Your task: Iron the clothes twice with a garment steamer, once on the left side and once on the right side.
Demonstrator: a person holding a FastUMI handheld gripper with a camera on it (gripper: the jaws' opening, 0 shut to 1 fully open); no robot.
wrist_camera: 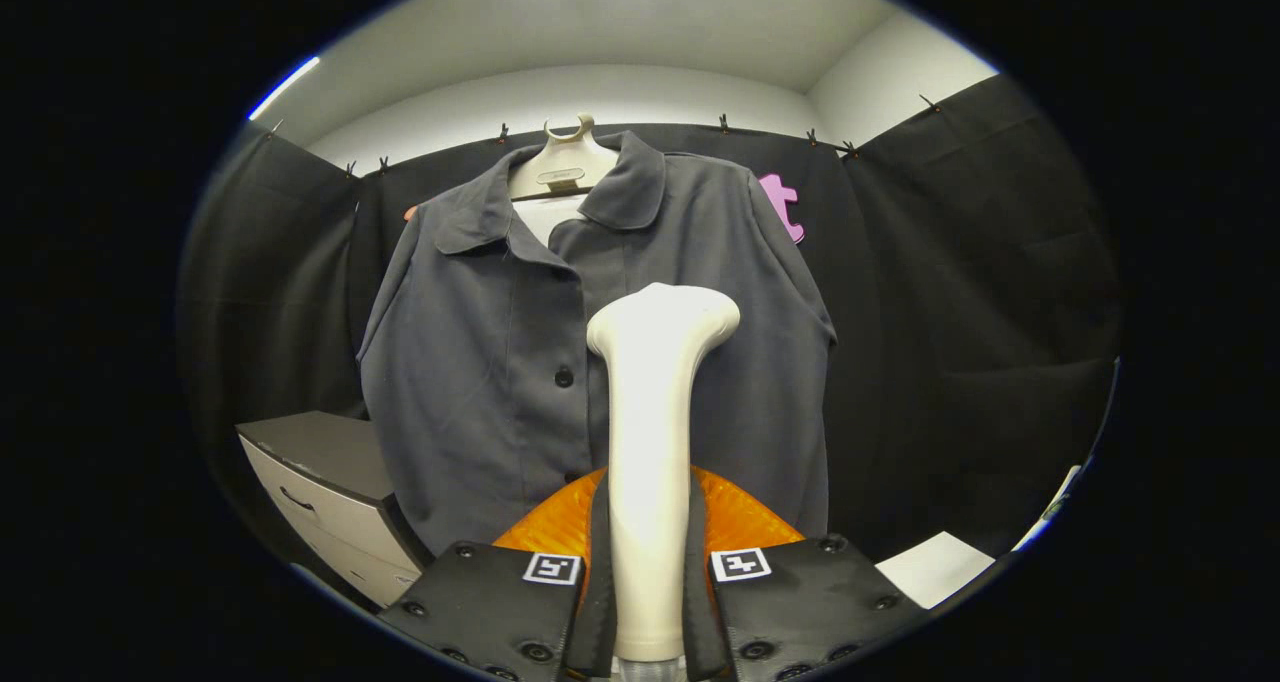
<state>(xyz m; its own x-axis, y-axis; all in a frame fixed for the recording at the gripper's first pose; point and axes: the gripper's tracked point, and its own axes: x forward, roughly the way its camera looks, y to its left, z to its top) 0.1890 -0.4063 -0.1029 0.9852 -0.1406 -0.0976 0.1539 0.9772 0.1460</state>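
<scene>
Upright, the cream garment steamer (652,442) stands clamped between both claw (648,572) fingers, its head just before the far grey shirt (480,362); no legible writing.

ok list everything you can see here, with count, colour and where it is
dark grey collared button-front shirt: 1, dark grey, hanging on the hanger against the black cloth wall, beyond the fingers
cream plastic hanger: 1, cream, at the shirt's collar, hook up
cream handheld garment steamer: 1, cream, upright between the fingers, its head in front of the shirt's middle
grey drawer cabinet: 1, grey top with pale fronts, beside the shirt's lower hem
white flat board: 1, white, low beside the gripper, opposite the cabinet
black cloth wall: black, behind the shirt and to both sides
gripper: 1, both fingers pressed on the steamer's handle
</scene>
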